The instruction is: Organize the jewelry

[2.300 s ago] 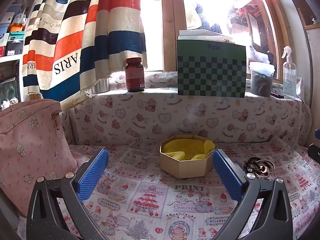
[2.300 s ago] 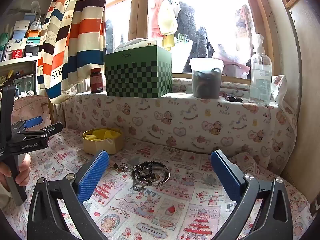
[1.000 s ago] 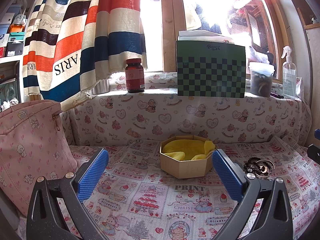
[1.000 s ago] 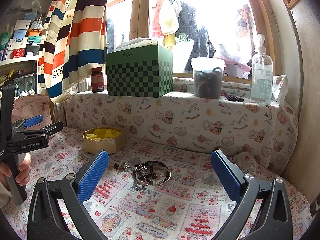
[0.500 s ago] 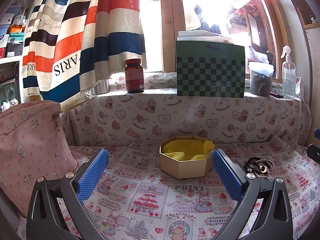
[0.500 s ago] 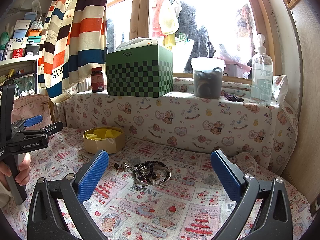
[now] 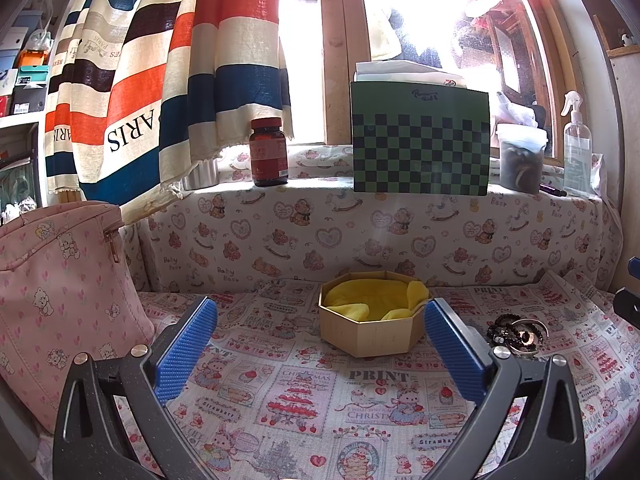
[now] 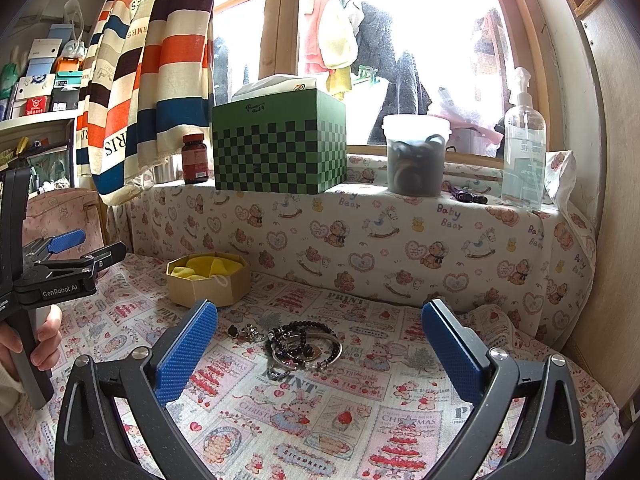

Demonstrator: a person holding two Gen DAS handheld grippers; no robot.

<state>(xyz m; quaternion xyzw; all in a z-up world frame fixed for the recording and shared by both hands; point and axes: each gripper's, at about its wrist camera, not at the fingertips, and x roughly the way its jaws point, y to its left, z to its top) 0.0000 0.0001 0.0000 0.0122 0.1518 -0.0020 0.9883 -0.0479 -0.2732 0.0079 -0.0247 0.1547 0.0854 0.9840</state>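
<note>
A pile of bracelets and rings (image 8: 301,346) lies on the patterned cloth, just beyond my right gripper (image 8: 320,352), which is open and empty. The pile also shows in the left wrist view (image 7: 516,335), to the right. An octagonal tan box (image 7: 370,331) lined with yellow cloth sits ahead of my left gripper (image 7: 320,344), which is open and empty. In the right wrist view the box (image 8: 208,282) sits left of the pile, and the left gripper (image 8: 76,252) is held by a hand at the far left.
A pink bag (image 7: 60,300) stands at the left. A raised sill behind carries a red pill bottle (image 7: 268,152), a green checkered tissue box (image 7: 420,140), a lidded jar (image 8: 416,156) and a spray bottle (image 8: 522,144). A wall (image 8: 612,200) closes the right side.
</note>
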